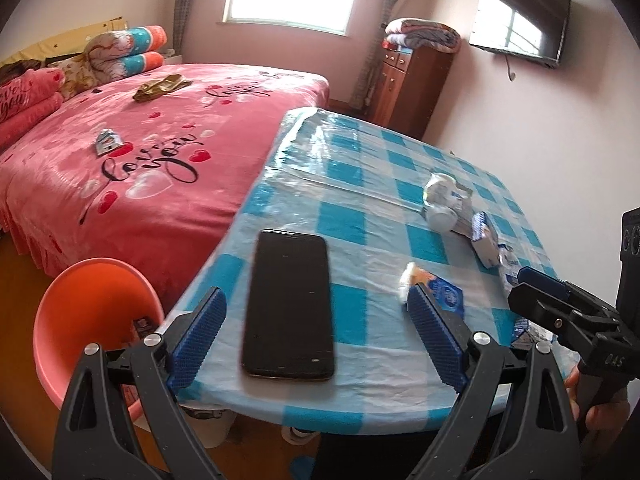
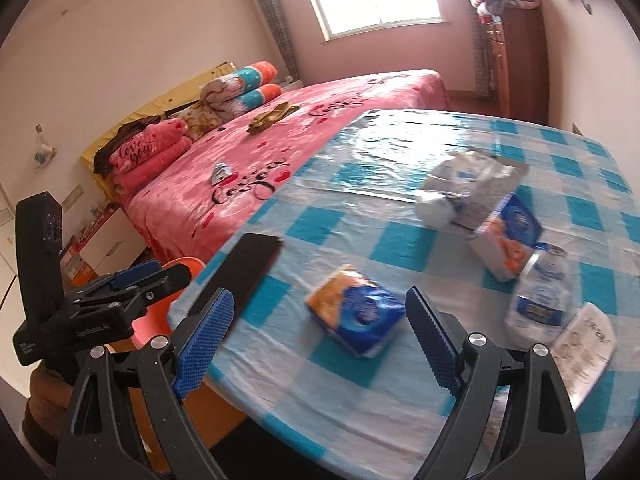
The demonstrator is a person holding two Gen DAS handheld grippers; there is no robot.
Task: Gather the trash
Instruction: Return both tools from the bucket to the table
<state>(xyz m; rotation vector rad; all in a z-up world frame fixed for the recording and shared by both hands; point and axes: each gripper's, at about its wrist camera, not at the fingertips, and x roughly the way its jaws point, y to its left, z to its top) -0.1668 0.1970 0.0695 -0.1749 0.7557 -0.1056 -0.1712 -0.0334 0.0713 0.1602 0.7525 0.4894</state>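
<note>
My left gripper is open and empty, its jaws straddling a black phone that lies on the blue-checked table. My right gripper is open and empty, jaws either side of a blue-and-orange tissue packet, just above it. More trash lies on the table: a second tissue packet, a crushed plastic bottle, a crumpled white bag and a paper slip. An orange bin stands on the floor left of the table. A small wrapper lies on the bed.
A pink bed with pillows and a crumpled olive cloth fills the left. A wooden cabinet with folded blankets stands by the window. A television hangs on the right wall.
</note>
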